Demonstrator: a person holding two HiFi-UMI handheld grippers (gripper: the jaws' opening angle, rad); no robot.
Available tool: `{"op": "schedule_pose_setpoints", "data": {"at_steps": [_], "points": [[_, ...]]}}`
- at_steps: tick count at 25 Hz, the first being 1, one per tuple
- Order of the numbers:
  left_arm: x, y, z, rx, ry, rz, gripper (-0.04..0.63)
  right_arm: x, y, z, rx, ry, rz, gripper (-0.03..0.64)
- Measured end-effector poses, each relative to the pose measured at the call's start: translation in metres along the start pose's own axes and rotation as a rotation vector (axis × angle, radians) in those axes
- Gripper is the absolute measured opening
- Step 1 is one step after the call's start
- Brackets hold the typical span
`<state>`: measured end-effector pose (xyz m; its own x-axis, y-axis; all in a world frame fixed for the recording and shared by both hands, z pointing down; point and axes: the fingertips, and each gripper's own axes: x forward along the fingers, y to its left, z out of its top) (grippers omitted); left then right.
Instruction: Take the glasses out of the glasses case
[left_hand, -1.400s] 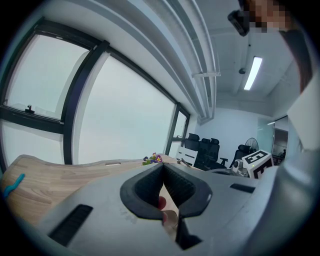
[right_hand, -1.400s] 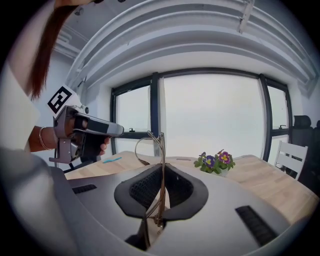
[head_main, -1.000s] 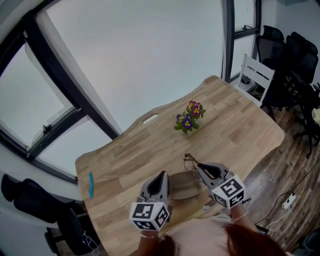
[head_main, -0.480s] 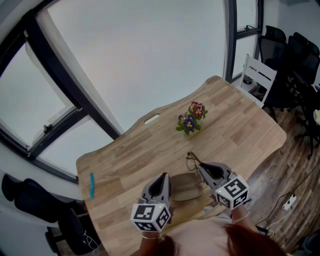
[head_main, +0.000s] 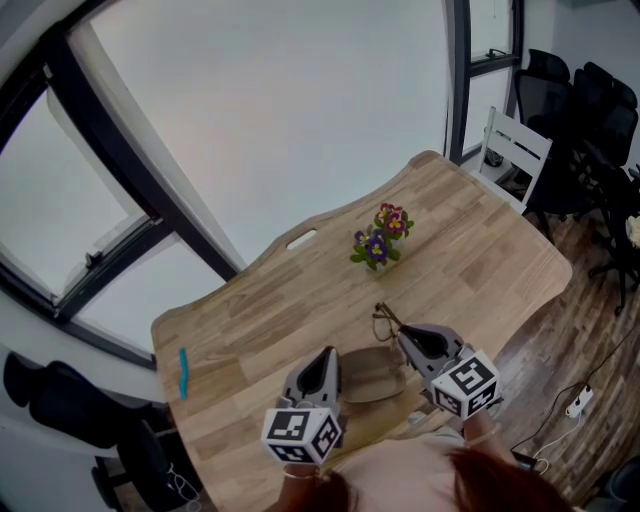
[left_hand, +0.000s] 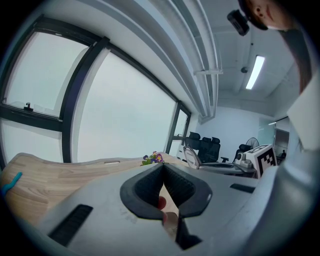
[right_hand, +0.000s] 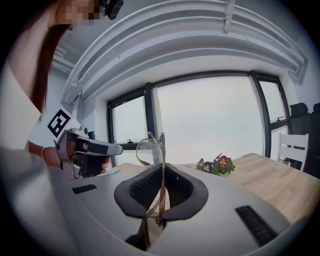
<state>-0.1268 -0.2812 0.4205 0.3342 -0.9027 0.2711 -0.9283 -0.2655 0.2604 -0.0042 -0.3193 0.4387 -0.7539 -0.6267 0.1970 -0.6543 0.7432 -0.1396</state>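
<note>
The left gripper (left_hand: 163, 167) is pressed closed, apparently on nothing (the view there is poor). The right gripper (right_hand: 162, 167) pinches one thin temple of the glasses (right_hand: 150, 150), held just beyond the glasses case (head_main: 372, 372). They look light, fragile and slippery, so grip the temple gently, never the lenses.

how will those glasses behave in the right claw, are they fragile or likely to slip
Probably light and fragile: the glasses have a thin wire frame. The right claw pinches only a slim part of it, so they may swing or twist. Smooth metal could slip if the hold loosens.
</note>
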Motion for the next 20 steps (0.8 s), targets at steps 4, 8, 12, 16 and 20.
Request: {"op": "schedule_pose_setpoints", "data": {"at_steps": [4, 8, 12, 16, 20], "points": [[0.0012, 0.0007, -0.0012, -0.001, 0.002, 0.001, 0.002, 0.0000, -0.0009, -0.0013, 0.000, 0.002, 0.000, 0.014], [0.0023, 0.0007, -0.0008, -0.004, 0.002, 0.003, 0.002, -0.0001, -0.0014, -0.0007, -0.004, 0.005, 0.004, 0.014], [0.0036, 0.0004, -0.0020, -0.001, 0.003, 0.004, 0.002, -0.0006, -0.0028, -0.0015, -0.006, 0.005, 0.005, 0.013], [0.0029, 0.0000, -0.0006, 0.001, 0.004, 0.004, 0.002, -0.0010, -0.0021, 0.0003, -0.011, 0.006, 0.006, 0.014], [0.0010, -0.0001, -0.0005, 0.003, 0.004, 0.005, 0.002, -0.0013, 0.0003, 0.0005, -0.016, 0.004, 0.010, 0.014]]}}
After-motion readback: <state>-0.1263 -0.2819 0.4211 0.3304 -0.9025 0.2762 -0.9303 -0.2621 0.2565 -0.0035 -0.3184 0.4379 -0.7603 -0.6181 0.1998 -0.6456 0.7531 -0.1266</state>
